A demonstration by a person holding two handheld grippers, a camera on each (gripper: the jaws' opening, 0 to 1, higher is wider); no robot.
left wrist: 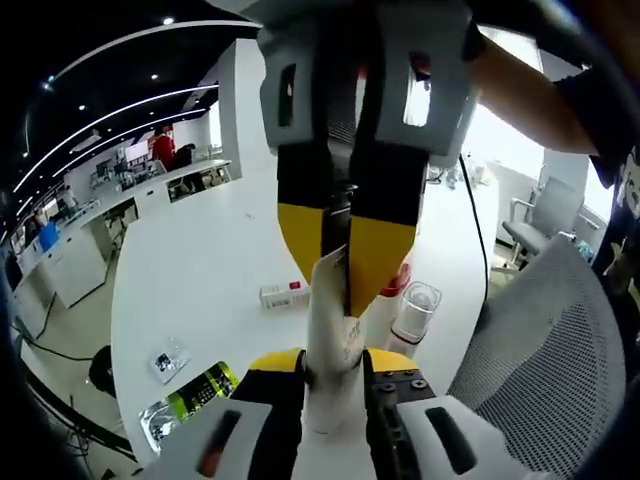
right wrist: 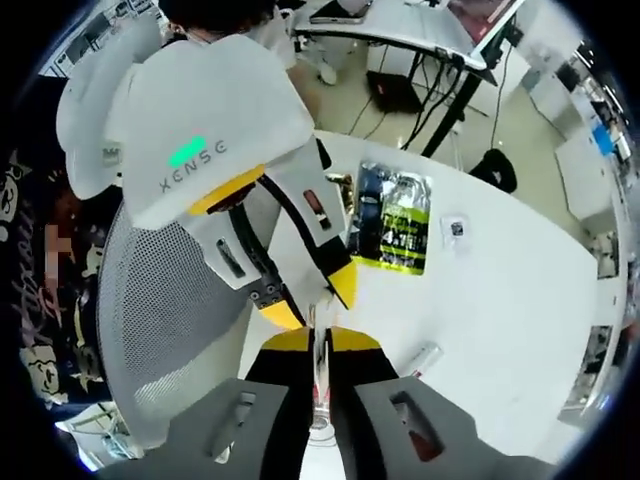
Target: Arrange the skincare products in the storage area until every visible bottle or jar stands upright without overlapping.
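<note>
Above a white table [left wrist: 210,270], both grippers meet on one white tube [left wrist: 335,340], held off the surface. In the left gripper view, the left gripper [left wrist: 335,375] rises from the bottom with its yellow-tipped jaws clamped on the tube's lower body, while the right gripper [left wrist: 348,265] comes down from the top and pinches the tube's flat upper end between its yellow tips. In the right gripper view, the right gripper [right wrist: 318,355] has its jaws closed on the thin edge of the tube [right wrist: 318,370], and the left gripper [right wrist: 305,295], in a white housing, reaches in from the upper left onto the same tube. A grey mesh chair [left wrist: 540,350] stands beside the table. On the table lie a green and black packet [left wrist: 195,395], a white and red box [left wrist: 285,294], a small card [left wrist: 168,360], and, just behind the tube, a clear-capped jar [left wrist: 416,310] standing upright next to a white bottle [left wrist: 385,315] with a red top.
</note>
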